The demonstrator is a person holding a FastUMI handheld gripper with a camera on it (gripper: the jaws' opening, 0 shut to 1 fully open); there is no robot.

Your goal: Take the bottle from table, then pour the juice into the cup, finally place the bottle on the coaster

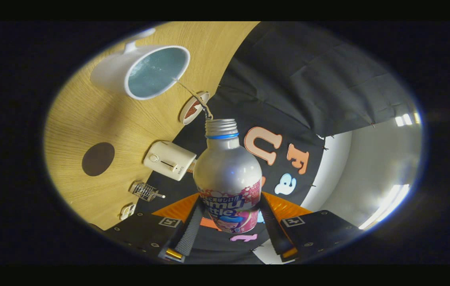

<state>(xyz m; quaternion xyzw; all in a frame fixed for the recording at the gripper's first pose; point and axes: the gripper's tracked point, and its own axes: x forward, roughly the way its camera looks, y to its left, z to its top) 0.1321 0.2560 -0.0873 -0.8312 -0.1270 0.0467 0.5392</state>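
Note:
My gripper (229, 216) is shut on a silver bottle (227, 167) with a colourful label, both fingers pressing its lower body. The whole view is rolled over, so the bottle is tipped with its open threaded neck toward a white cup (145, 73) on the wooden table (86, 119). A thin stream of liquid (193, 95) runs from the bottle mouth to the cup's rim. The cup holds bluish, bubbly liquid. A dark round coaster (97, 159) lies flat on the table, apart from the cup and off to the side of the bottle.
A small round dish (193, 108) with something brown-red sits at the table's edge near the bottle mouth. A cream toaster (169, 160), a small wire rack (144, 190) and a white socket-like item (127, 211) line that same edge. Beyond hangs the black booth cloth.

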